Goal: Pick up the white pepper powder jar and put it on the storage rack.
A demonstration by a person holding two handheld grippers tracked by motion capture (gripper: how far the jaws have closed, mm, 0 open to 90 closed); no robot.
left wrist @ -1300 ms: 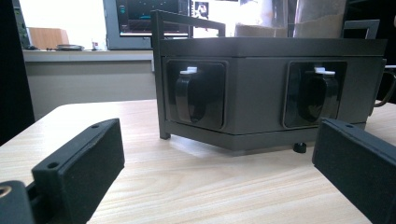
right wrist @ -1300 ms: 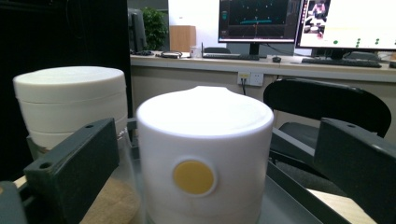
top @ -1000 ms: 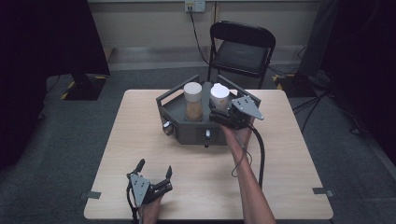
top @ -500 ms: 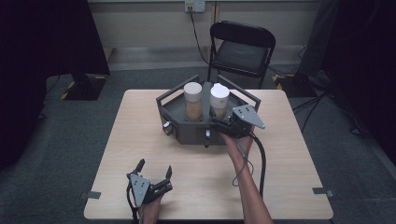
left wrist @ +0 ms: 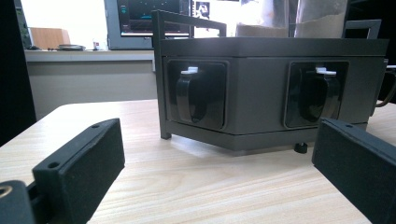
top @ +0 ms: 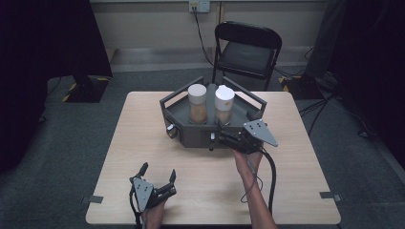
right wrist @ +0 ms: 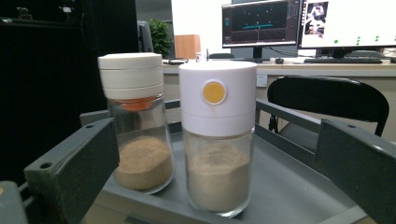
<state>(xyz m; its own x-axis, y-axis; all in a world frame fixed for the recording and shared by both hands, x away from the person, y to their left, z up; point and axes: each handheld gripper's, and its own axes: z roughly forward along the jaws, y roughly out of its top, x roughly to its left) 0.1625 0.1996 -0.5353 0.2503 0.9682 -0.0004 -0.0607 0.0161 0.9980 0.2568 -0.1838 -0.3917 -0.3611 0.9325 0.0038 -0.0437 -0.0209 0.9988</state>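
A dark grey six-sided tray (top: 179, 126) stands at the table's middle with two glass jars of tan powder upright in it. One jar has a cream lid (top: 197, 102), the other a white lid (top: 224, 104). My right gripper (top: 217, 136) hovers open at the tray's front rim, apart from both jars. In the right gripper view the cream-lidded jar (right wrist: 137, 121) and the white-lidded jar (right wrist: 218, 135), which has a yellow dot, stand between the wide-spread jaws but farther off. Near the table's front edge my left gripper (top: 158, 171) rests open and faces the tray's side wall (left wrist: 261, 93).
Two recessed black latches with white tabs (left wrist: 189, 93) (left wrist: 322, 91) sit in the tray's side wall. A black folding chair (top: 248, 50) stands behind the table. Bare wood (top: 310, 143) lies on both sides of the tray. The right gripper's cable (top: 272, 176) trails toward the front edge.
My right gripper has drawn back from the white-lidded jar toward the tray's front rim. The jars and the left gripper have stayed put.
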